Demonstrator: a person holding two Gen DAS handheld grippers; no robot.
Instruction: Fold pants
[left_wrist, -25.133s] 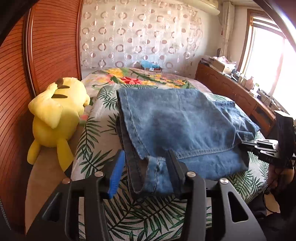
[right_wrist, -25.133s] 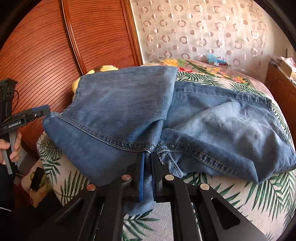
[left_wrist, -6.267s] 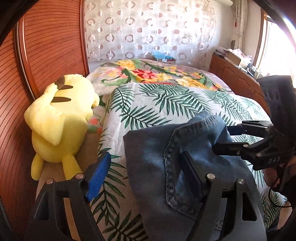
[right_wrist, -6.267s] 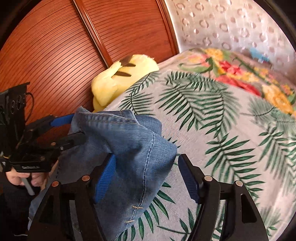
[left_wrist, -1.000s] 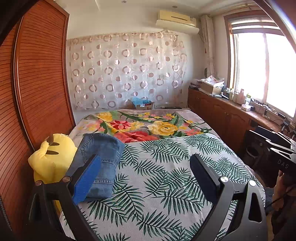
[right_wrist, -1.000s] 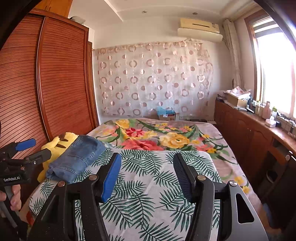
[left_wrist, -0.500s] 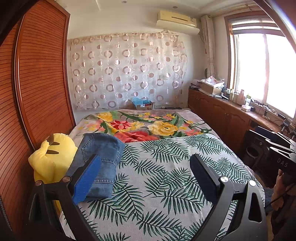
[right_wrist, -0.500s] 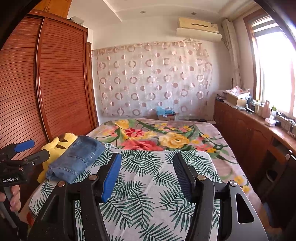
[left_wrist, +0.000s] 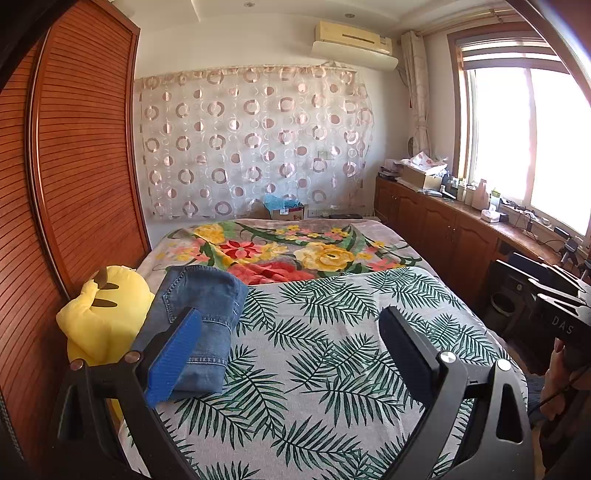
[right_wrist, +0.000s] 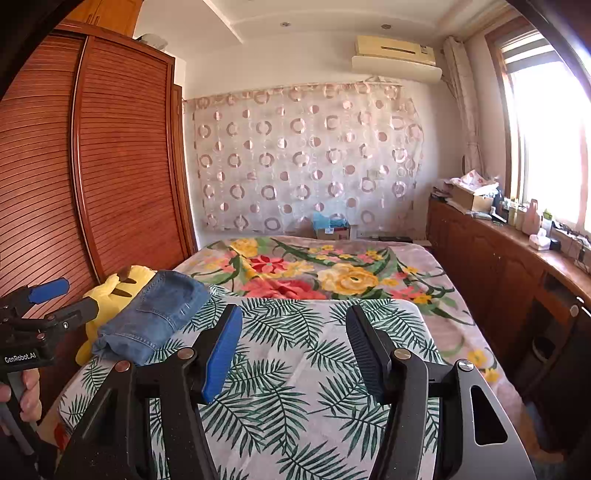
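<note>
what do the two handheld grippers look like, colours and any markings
Both are black angular frames with silver pivot screws; each has one blue ribbed pad and one black. The left gripper reads "GenRobot.AI" on its body in the right wrist view; the right gripper shows "DAS" lettering.

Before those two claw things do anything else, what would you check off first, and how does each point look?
1. Jeans folded into a compact bundle: ok.
2. Bundle resting fully on the palm-leaf bedspread, not hanging over the edge: ok, though it sits beside the yellow plush toy and may touch it.
3. Left gripper jaws open and empty: ok.
4. Right gripper jaws open and empty: ok.
5. Both grippers drawn back clear of the cloth: ok.
6. Folds even underneath: cannot tell, hidden from both views.
</note>
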